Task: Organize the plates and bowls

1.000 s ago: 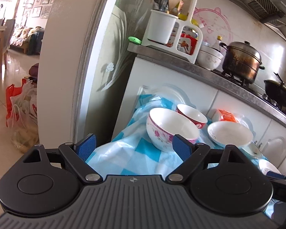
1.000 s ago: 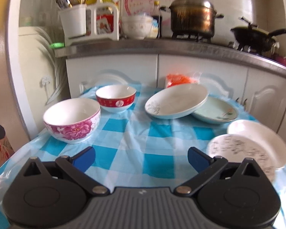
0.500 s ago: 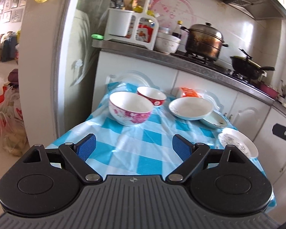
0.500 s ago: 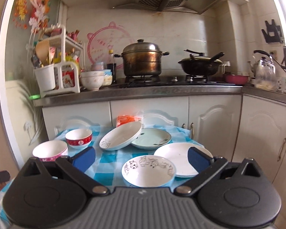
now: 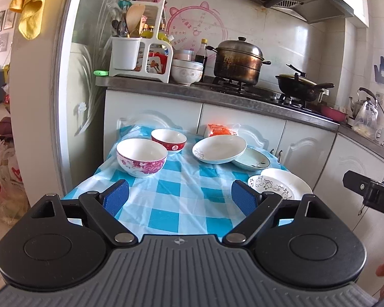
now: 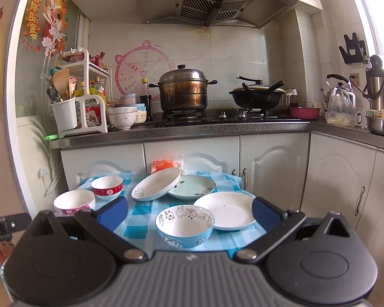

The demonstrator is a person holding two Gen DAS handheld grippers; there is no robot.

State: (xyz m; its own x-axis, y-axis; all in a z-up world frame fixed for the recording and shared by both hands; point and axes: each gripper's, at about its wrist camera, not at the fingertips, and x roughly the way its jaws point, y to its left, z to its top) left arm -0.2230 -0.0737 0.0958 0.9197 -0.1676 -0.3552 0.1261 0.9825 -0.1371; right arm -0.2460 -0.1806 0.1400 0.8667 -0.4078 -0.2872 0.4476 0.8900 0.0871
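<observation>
A small table with a blue checked cloth (image 5: 189,192) holds the dishes. A pink floral bowl (image 5: 141,157) and a red bowl (image 5: 169,139) stand at its left. A white deep plate (image 5: 219,149) leans on a pale green plate (image 5: 253,158). A blue cartoon bowl (image 6: 184,226) sits beside a flat white plate (image 6: 226,209) at the right. My left gripper (image 5: 179,197) is open and empty, held back from the table's near edge. My right gripper (image 6: 189,213) is open and empty, just short of the cartoon bowl.
White cabinets (image 6: 274,166) and a grey counter (image 6: 181,129) stand behind the table. On the counter are a white rack (image 6: 82,107), stacked bowls (image 6: 122,118), a steel pot (image 6: 183,89) and a black wok (image 6: 256,96). An orange packet (image 6: 166,165) lies behind the plates.
Both grippers have pulled back and risen away from the table, so the whole table and kitchen wall now show. The dishes have not moved. Both grippers stay open.
</observation>
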